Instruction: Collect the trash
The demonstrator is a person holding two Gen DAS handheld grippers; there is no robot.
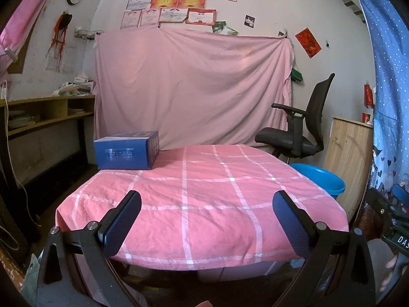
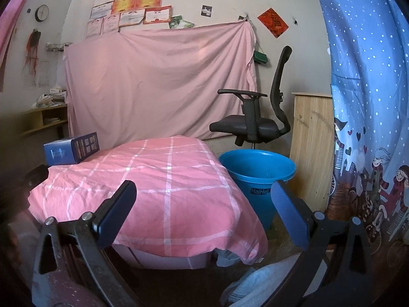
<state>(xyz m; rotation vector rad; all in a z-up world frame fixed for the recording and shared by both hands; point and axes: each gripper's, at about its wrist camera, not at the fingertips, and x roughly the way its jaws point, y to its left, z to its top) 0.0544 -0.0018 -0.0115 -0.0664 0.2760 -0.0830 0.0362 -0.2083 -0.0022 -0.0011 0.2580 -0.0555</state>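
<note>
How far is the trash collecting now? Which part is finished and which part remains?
Nothing looks collected yet. The blue box, the only loose item on the pink checked table, sits at its far left corner. In hand: nothing; the left tool and right tool are both open and empty, at the near edge. Left to do: grasp the box and probably drop it in the blue bucket right of the table.

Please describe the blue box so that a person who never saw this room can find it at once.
Find the table under the pink checked cloth in the middle of the room. The blue box sits at its far left corner, before the hanging pink sheet. It is the only object on the cloth, dark blue and rectangular, unlike the round, lighter blue bucket on the floor at the right.
</note>
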